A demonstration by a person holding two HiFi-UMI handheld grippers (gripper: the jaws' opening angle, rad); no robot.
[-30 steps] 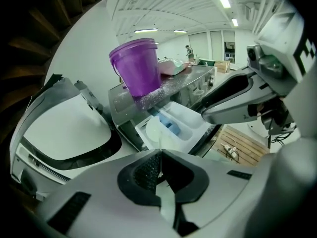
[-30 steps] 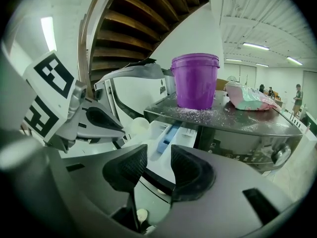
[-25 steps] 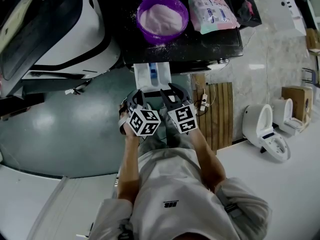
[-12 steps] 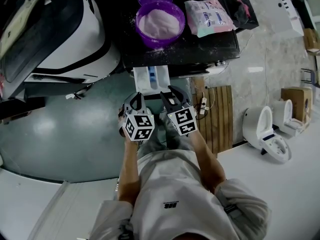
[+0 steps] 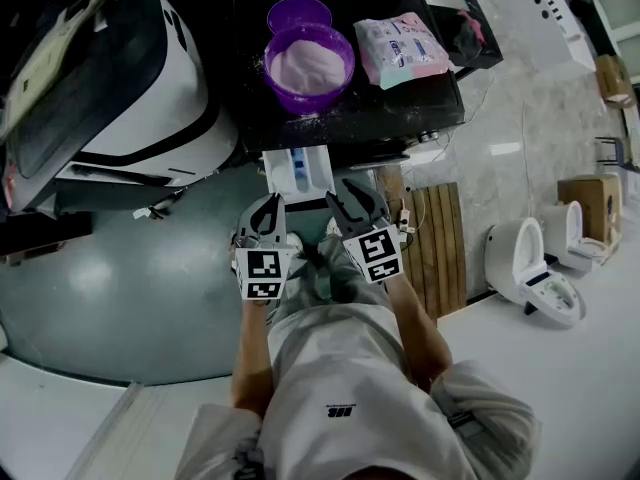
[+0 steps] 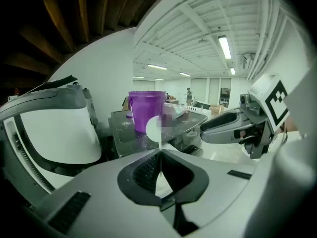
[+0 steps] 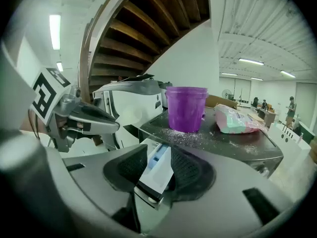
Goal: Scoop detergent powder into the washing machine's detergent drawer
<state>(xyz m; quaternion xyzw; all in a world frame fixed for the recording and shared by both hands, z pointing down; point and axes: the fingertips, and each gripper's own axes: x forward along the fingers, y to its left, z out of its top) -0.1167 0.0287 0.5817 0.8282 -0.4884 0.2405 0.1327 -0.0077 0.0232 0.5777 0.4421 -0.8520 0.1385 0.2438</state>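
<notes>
The washing machine's dark top carries a purple bowl full of white powder, a smaller purple cup and a pink detergent bag. Its white detergent drawer stands pulled out, with a blue insert. My left gripper hovers just in front of the drawer's left side, shut on the thin handle of a white spoon. The right gripper sits beside it at the drawer's right corner, open and holding nothing. The drawer shows through the gap between its pads.
A large white appliance with a dark lid stands close on the left. Loose powder is scattered on the machine's top around the bowl. A wooden slat mat and a power strip lie to the right, with white toilets beyond.
Both grippers have drawn back slightly from the drawer toward the person. The left gripper has rolled so its marker cube faces differently. The head view has shifted a little.
</notes>
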